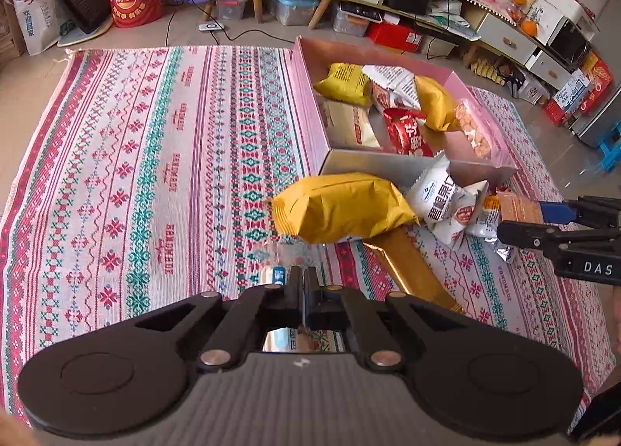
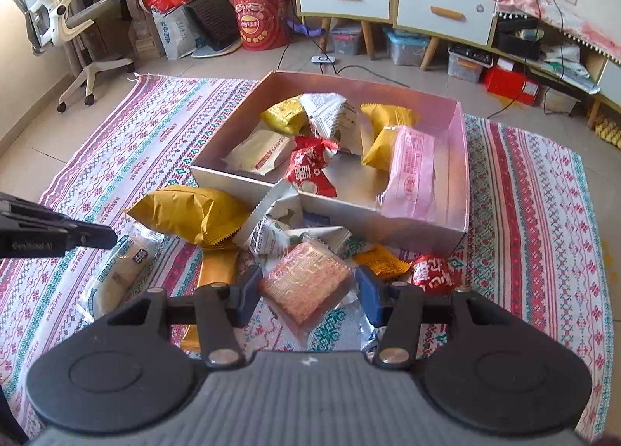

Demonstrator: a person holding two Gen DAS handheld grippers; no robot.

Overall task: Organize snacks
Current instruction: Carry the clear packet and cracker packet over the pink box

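The pink box (image 2: 462, 170) sits on the patterned cloth (image 2: 535, 190) and holds several snack packets, among them a pink packet (image 2: 411, 174) leaning on its right wall and a red one (image 2: 310, 166) near its front wall. Just in front of the box, the right gripper (image 2: 306, 291) has its 2 blue pads pressed on a clear-wrapped wafer pack (image 2: 306, 283). Left of the box's front corner, the left gripper (image 1: 302, 283) has its fingers closed together on the edge of a clear-wrapped white packet (image 2: 120, 271), near a yellow bag (image 1: 341, 205)
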